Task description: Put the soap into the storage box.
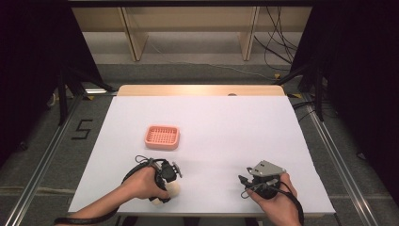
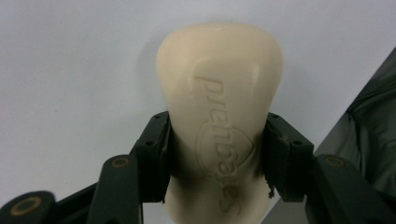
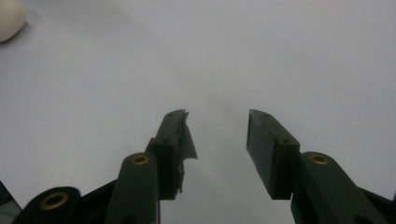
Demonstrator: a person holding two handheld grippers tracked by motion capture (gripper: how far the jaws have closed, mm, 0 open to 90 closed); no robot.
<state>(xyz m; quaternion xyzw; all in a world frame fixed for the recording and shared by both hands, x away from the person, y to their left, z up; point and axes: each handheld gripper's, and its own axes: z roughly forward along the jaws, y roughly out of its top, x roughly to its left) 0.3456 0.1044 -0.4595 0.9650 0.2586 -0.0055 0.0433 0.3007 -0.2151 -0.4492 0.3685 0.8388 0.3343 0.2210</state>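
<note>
1. The left gripper (image 2: pixel 217 154) clamps a cream soap bar (image 2: pixel 219 112) between its jaws, low and left of centre in the high view.
2. The right gripper (image 3: pixel 217 140) hangs unclenched over the white table (image 1: pixel 226 127), at lower right.
3. A pink basket (image 1: pixel 162 137) sits up the frame from the soap, apart from it.

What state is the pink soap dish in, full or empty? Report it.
Empty: the pink soap dish shows only its bare grid; the soap bar sits between the left gripper's jaws.

My left hand (image 1: pixel 143 183) is covering most of the soap bar (image 1: pixel 170 190) from above, and the bar's near end is running off the bottom edge in the left gripper view. The embossed lettering is reading upside down, possibly "Safeguard"; I can't be sure.
</note>
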